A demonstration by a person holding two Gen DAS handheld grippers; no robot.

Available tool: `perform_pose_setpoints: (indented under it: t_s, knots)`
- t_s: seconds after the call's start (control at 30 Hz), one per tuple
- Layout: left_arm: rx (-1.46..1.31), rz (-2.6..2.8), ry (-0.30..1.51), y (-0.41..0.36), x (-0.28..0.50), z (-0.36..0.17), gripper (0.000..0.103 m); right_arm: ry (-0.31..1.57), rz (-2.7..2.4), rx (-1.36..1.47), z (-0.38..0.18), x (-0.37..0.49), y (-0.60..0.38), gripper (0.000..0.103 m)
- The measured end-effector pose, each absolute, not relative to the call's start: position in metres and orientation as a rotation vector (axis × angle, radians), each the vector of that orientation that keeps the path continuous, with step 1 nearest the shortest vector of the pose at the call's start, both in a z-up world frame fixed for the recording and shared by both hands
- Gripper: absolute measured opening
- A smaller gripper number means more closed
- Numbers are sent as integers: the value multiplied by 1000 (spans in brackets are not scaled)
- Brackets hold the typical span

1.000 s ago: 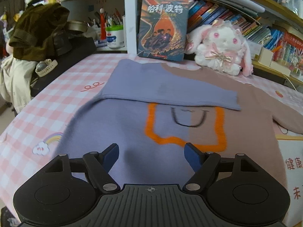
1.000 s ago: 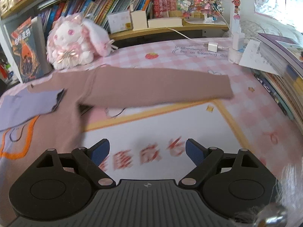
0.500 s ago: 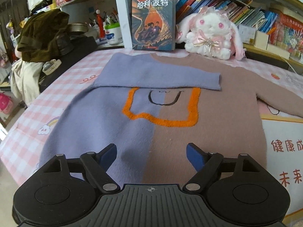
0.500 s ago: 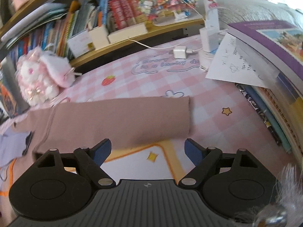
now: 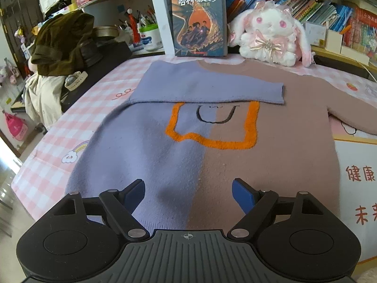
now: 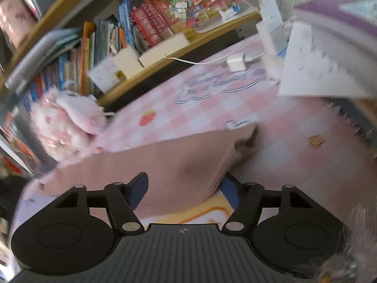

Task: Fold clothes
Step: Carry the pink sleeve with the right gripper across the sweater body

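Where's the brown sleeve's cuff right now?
In the right wrist view, the brown sleeve's cuff lies on the pink checked cloth, just ahead of the open right tool.

Upright book [image 5: 199,21] behind the sweater [image 5: 212,141]: cover title 哈利·波特 in pale characters. White mat [image 5: 355,188] at the table's right edge: red characters 健康 above, 未 below (both lines cut off by the frame). Sweater front: a black U-shaped curve inside an orange outline. Pink checked tablecloth [image 6: 212,99]: cursive blue lettering, too blurred to read.
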State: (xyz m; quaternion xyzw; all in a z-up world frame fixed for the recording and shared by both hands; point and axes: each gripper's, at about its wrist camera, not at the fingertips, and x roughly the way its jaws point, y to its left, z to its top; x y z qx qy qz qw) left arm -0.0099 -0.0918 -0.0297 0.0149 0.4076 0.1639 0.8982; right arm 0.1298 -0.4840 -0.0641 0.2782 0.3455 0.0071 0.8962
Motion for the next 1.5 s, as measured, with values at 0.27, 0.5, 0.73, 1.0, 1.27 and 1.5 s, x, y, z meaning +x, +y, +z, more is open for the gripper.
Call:
perform_pose_setpoints:
  t_s: [0.27, 0.5, 0.73, 1.0, 1.27, 1.5]
  knots:
    - [33, 338, 851, -93, -12, -31, 84, 703, -102, 608, -65, 131, -491, 31]
    - [24, 324, 838, -94, -11, -32, 84, 731, -141, 608, -67, 131, -501, 6]
    - [16, 296, 813, -89, -9, -33, 84, 660, -71, 561, -40, 133, -487, 5]
    - [4, 263, 787, -64, -9, -34, 84, 606, -7, 531, -11, 139, -440, 5]
    - [-37, 228, 742, 3, -7, -29, 84, 571, 34, 504, 13, 146, -370, 5]
    - [-33, 126, 683, 62, -5, -21, 84, 562, 99, 463, 31, 155, -281, 5]
